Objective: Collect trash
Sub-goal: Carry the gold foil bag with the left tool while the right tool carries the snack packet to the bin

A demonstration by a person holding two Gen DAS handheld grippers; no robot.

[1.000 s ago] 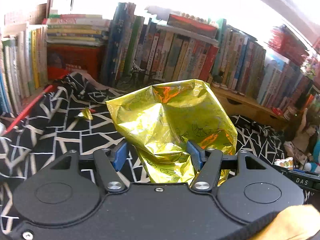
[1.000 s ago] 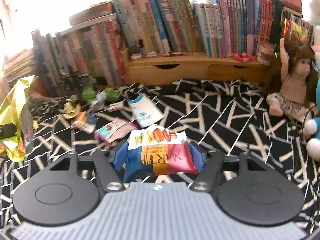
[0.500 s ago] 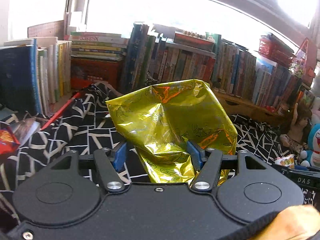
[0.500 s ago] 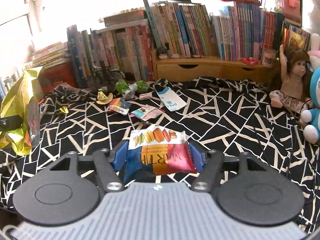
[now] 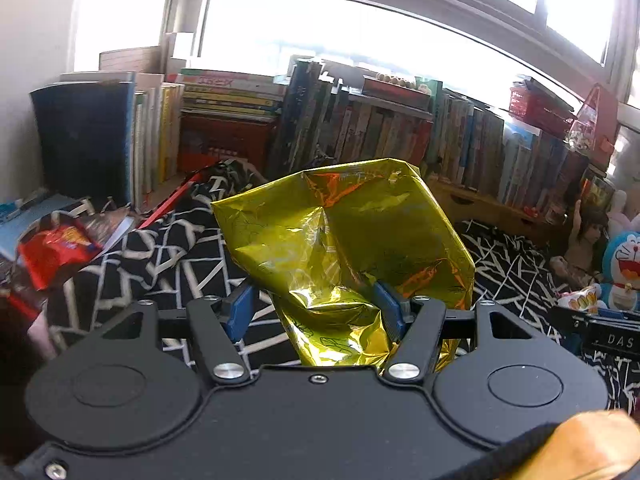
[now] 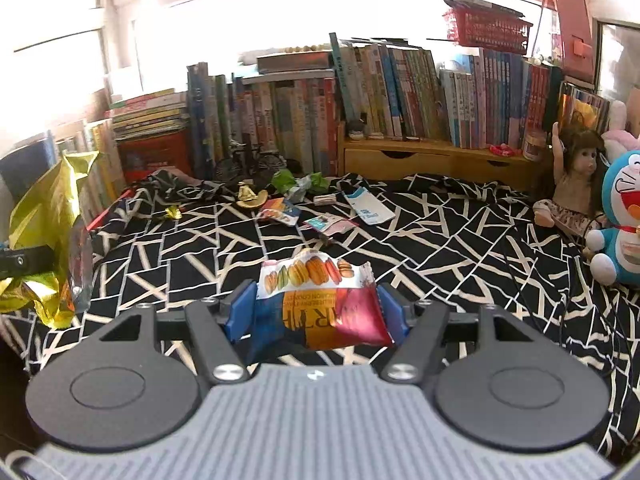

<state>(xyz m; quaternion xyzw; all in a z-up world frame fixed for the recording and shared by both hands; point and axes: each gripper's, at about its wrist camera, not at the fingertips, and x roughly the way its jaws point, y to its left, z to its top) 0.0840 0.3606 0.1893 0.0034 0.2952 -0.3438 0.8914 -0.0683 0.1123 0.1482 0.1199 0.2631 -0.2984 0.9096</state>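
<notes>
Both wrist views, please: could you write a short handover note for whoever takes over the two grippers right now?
Left gripper: holds the gold foil bag; only its right pad clearly presses the crumpled foil.
Right gripper: shut on a macaron snack packet, lifted clear of the black-and-white patterned cloth.
Done: one packet picked up, not yet in the bag.
Left: drop the packet into the bag, then collect the litter near the books: green wrappers, gold wrapper, small gold scrap, blue-and-white packet, two small packets.
Leave the doll and blue plush toy.
</notes>
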